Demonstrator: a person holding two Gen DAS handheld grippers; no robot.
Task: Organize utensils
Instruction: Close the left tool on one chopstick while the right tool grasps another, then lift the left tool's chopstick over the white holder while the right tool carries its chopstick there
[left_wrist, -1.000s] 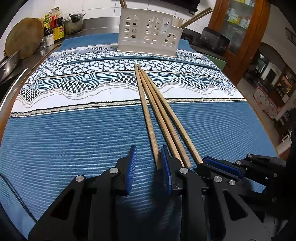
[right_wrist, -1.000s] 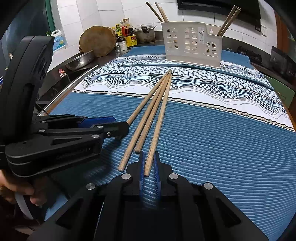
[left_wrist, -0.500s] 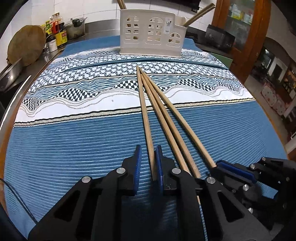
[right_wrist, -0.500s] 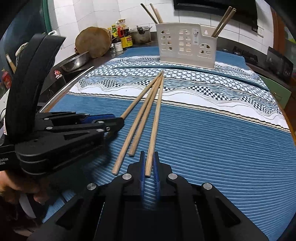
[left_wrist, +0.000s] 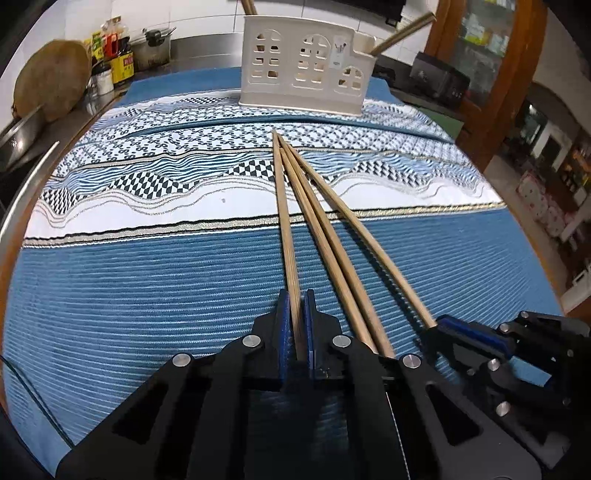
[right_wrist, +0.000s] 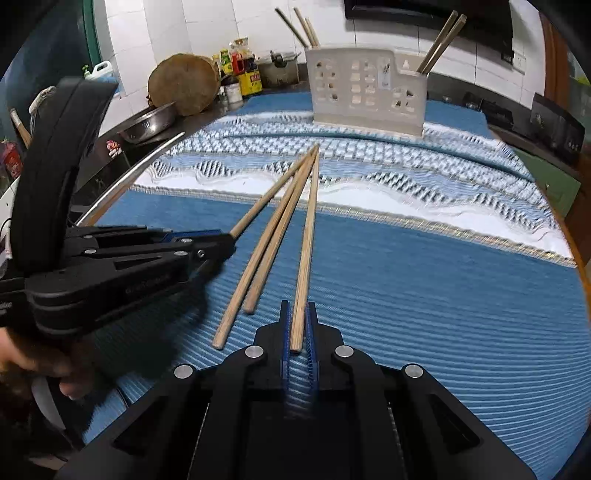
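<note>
Your left claw (left_wrist: 295, 325) is closed on the near end of the leftmost chopstick (left_wrist: 286, 236), while your right claw (right_wrist: 298, 328) pinches the rightmost chopstick (right_wrist: 308, 236) the same way. Between them, two loose chopsticks (right_wrist: 271, 240) lie touching on the blue striped cloth (right_wrist: 443, 295). All four fan out from tips that meet over the cloth's patterned band. Farther back, a white holder (right_wrist: 365, 92) stands upright at the cloth's far edge, with more chopsticks (right_wrist: 439, 42) leaning out of its compartments.
</note>
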